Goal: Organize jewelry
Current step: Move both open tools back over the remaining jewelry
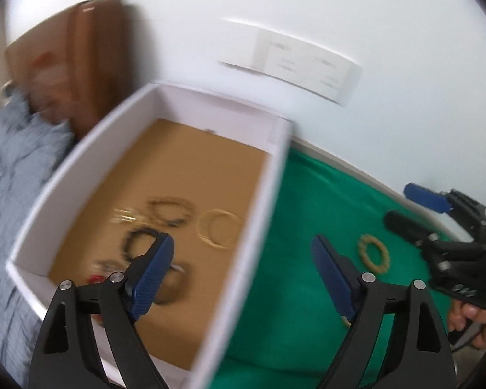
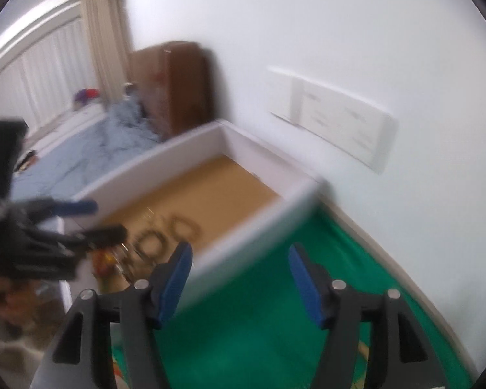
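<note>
A white box [image 1: 265,201] with a brown floor holds several bracelets [image 1: 218,227], blurred in both views. My left gripper [image 1: 243,246] hangs open above the box's right wall, nothing between its blue pads. On the green cloth [image 1: 307,194] right of the box lies a tan beaded bracelet [image 1: 374,254]. Beyond it is my right gripper [image 1: 405,207], held by a hand [image 1: 469,321]. In the right wrist view my right gripper [image 2: 239,253] stands open and empty over the box's near corner [image 2: 252,243]. The left gripper [image 2: 103,220] reaches over the bracelets [image 2: 181,227] from the left.
A white wall with a switch panel [image 1: 295,61] rises just behind the box. A brown wooden cabinet [image 2: 181,87] stands at the back left, with grey-blue bedding [image 1: 13,168] beside the box. Curtains [image 2: 103,42] hang further off.
</note>
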Available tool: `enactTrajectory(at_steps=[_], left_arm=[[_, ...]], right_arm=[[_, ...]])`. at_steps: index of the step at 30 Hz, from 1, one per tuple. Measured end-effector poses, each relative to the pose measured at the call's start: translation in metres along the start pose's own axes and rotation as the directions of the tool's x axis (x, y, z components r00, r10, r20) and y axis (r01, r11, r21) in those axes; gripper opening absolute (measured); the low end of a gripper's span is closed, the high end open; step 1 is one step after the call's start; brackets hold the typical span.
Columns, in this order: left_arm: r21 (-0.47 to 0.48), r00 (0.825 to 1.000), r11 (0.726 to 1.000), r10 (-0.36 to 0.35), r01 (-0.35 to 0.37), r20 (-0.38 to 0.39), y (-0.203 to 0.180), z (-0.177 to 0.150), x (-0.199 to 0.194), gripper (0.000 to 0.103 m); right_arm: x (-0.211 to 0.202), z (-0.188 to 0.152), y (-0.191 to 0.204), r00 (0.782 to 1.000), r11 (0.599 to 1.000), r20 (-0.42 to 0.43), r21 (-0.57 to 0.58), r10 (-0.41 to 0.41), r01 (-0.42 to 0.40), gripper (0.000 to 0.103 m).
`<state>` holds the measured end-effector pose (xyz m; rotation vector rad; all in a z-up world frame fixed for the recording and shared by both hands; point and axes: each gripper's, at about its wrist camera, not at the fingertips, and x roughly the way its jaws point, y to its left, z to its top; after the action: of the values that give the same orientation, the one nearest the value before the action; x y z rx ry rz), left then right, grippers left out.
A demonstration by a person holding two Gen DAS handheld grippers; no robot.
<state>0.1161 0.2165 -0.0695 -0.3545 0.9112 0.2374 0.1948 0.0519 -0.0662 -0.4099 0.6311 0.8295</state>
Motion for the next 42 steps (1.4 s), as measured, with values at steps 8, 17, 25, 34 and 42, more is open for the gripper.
enactTrajectory(at_steps=[8, 17, 25, 34, 42], left_arm=[[0.17, 0.978, 0.966, -0.175, 0.193, -0.115, -0.1, -0.028, 0.019, 0.088], [0.242, 0.968, 0.945, -0.18, 0.219, -0.175, -0.132, -0.06, 0.033, 0.088], [0.293, 0.975, 0.944, -0.092, 0.149, -0.201, -0.122, -0.076, 0.05, 0.088], [0.351, 0.944, 0.915, -0.082, 0.197, -0.319, -0.13, -0.101, 0.082, 0.088], [0.438, 0.925, 0.869, -0.058, 0.232, -0.376, -0.168, -0.121, 0.119, 0.087]], right_arm=[[-0.062, -0.118, -0.063, 0.97, 0.958, -0.092, 0.156, -0.227, 0.239, 0.063], [-0.109, -0.215, -0.106, 0.94, 0.832, -0.204, 0.441, -0.273, 0.337, 0.07], [-0.126, -0.232, -0.113, 0.926, 0.789, -0.213, 0.484, -0.313, 0.378, 0.07], [-0.097, -0.243, -0.109, 0.934, 0.8, -0.279, 0.494, -0.224, 0.34, 0.07], [-0.088, -0.239, -0.097, 0.94, 0.832, -0.283, 0.462, -0.191, 0.308, 0.07]])
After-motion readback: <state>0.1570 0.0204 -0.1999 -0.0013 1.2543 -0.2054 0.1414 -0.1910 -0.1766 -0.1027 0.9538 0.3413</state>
